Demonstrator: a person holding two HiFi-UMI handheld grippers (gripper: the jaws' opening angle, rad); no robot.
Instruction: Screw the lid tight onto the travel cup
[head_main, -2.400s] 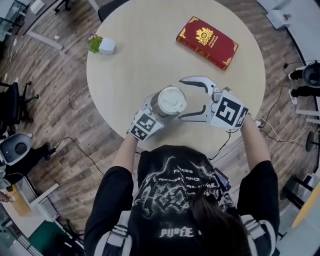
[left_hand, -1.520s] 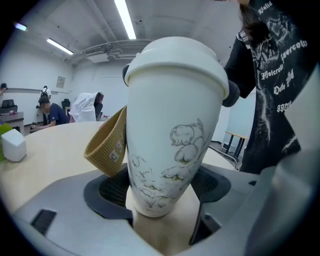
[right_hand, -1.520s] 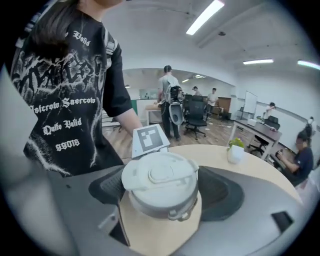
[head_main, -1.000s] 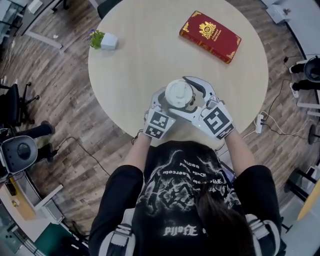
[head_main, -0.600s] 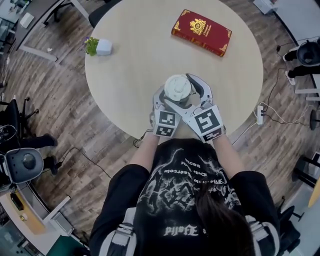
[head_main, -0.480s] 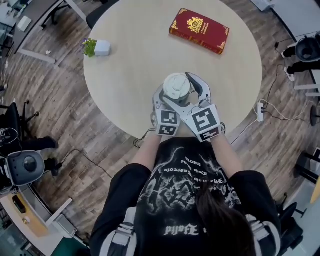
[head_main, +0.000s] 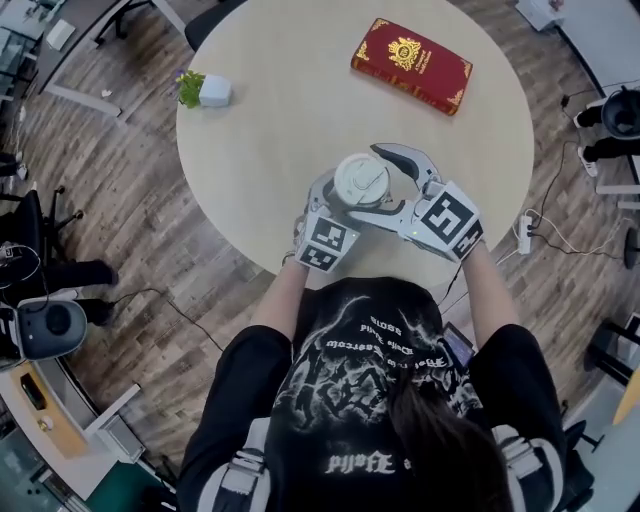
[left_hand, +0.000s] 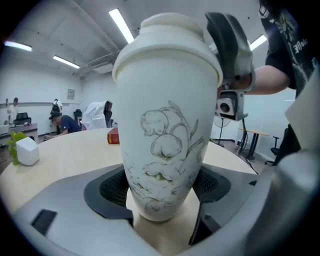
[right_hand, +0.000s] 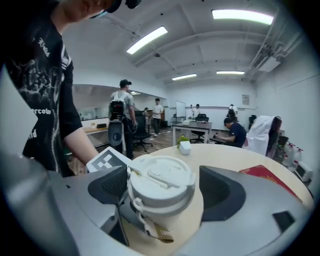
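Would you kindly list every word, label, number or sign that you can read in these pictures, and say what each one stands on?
None reads cleanly.
Black shirt: pale gothic lettering, upside down in the head view; not legible.
Red book: gold crest and border, no readable words.
Brown tag under the lid: print too small.
Wall sign: too small.
Marker cubes: square coded patterns, no words.
Travel cup: flower drawing only.

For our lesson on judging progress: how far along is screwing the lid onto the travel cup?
Done: the lid sits level on the travel cup. In hand: the left gripper clamps the cup's base; the right gripper has its jaws round the lid, one side slightly apart. Remaining: tightness cannot be seen; a firm grip and twist probably remain.
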